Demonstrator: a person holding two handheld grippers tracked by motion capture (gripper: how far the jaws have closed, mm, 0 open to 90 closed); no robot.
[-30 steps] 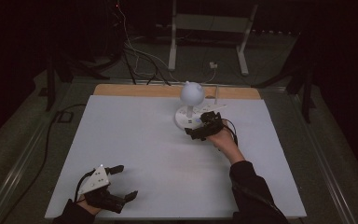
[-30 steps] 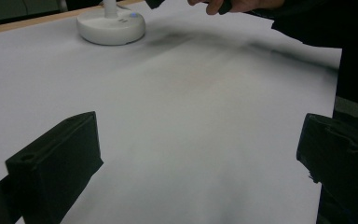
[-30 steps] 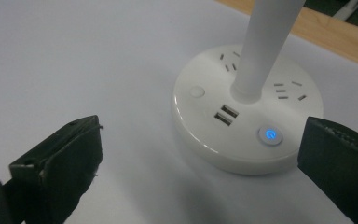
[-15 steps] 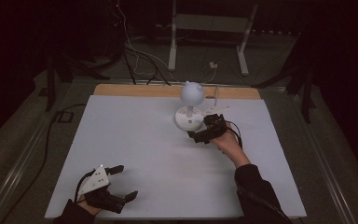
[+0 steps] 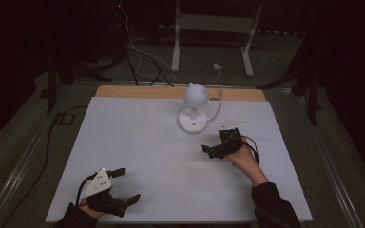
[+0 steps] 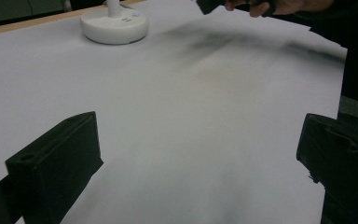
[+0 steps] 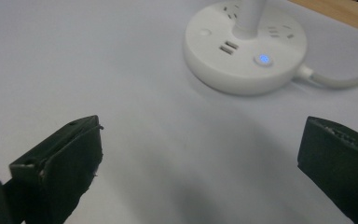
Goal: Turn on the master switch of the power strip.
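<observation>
A white desk lamp with a globe head [image 5: 196, 94] stands on a round socket base [image 5: 193, 124] at the back middle of the white table [image 5: 138, 137]. In the right gripper view the base [image 7: 244, 46] shows USB ports and a lit blue button [image 7: 262, 59]. My right gripper [image 5: 217, 142] hovers open just front-right of the base, and in its own view the right gripper [image 7: 203, 140] holds nothing. My left gripper [image 5: 127, 185] rests open near the front left edge. In its own view the left gripper [image 6: 200, 140] is also empty.
The lamp's white cable [image 5: 217, 102] runs off the back edge over a wooden strip [image 5: 138, 91]. Behind the table are floor cables [image 5: 142, 61] and a white stand [image 5: 214, 28]. In the left gripper view the person's other hand [image 6: 270, 5] appears at the top.
My right gripper has pulled back from the lamp base, toward the front right. The left gripper has stayed put.
</observation>
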